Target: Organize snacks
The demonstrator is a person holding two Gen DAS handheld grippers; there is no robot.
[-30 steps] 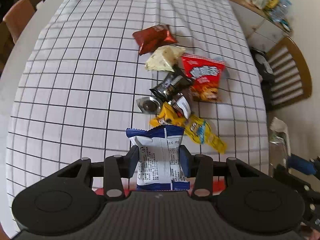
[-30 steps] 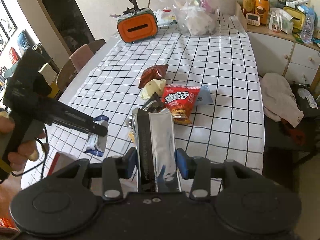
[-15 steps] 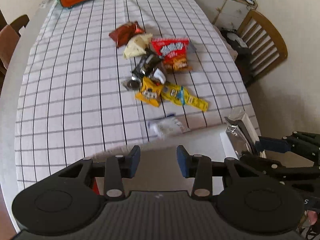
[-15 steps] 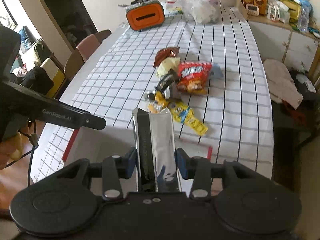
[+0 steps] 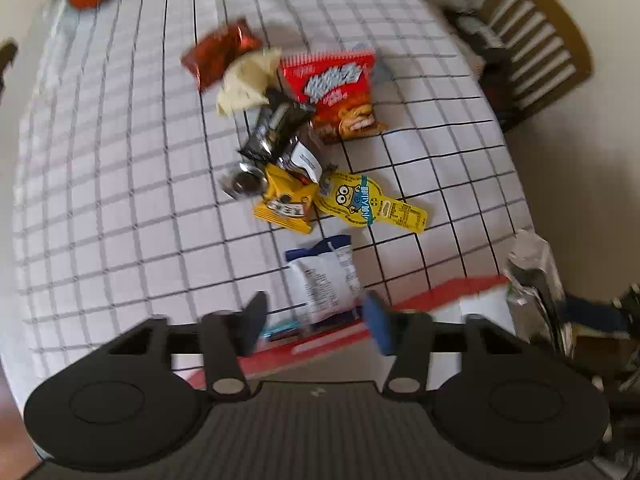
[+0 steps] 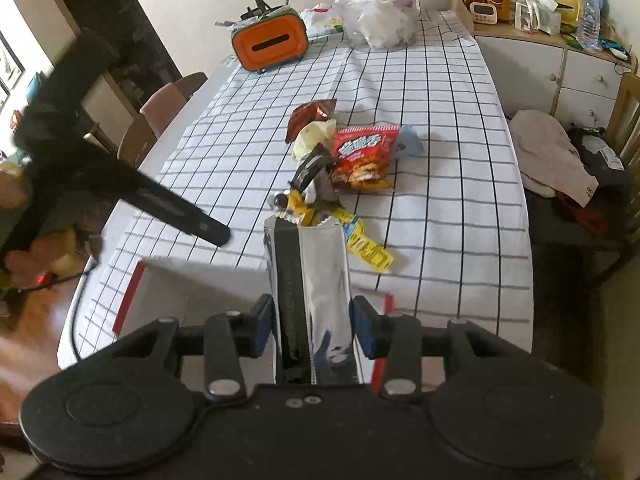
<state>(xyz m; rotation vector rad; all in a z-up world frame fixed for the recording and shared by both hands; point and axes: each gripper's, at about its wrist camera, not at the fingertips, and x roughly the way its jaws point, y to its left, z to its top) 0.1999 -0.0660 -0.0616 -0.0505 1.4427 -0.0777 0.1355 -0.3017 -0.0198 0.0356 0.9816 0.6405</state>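
My left gripper (image 5: 314, 310) points down over the table's near edge, its jaws opening wide. A blue and white snack packet (image 5: 324, 276) shows between the pads, which do not touch it; its lower end reaches the red rim of a white box (image 5: 452, 286). My right gripper (image 6: 310, 320) is shut on a tall silver packet (image 6: 308, 280) held upright above the white box (image 6: 168, 280). That silver packet (image 5: 532, 276) also shows at the right of the left wrist view. A snack pile lies mid-table: a red chip bag (image 5: 336, 88), a yellow cartoon packet (image 5: 368, 200) and a black packet (image 5: 276, 128).
An orange tissue box (image 6: 270, 44) and a clear plastic bag (image 6: 380, 20) stand at the table's far end. Chairs (image 6: 160, 108) line the left side; a wooden chair (image 5: 536, 44) and a cluttered cabinet (image 6: 532, 40) stand right. The left gripper's finger (image 6: 180, 216) crosses the right wrist view.
The left gripper let go of the blue and white packet and its jaws spread wide. The right gripper kept its hold on the silver packet and drifted over the box.
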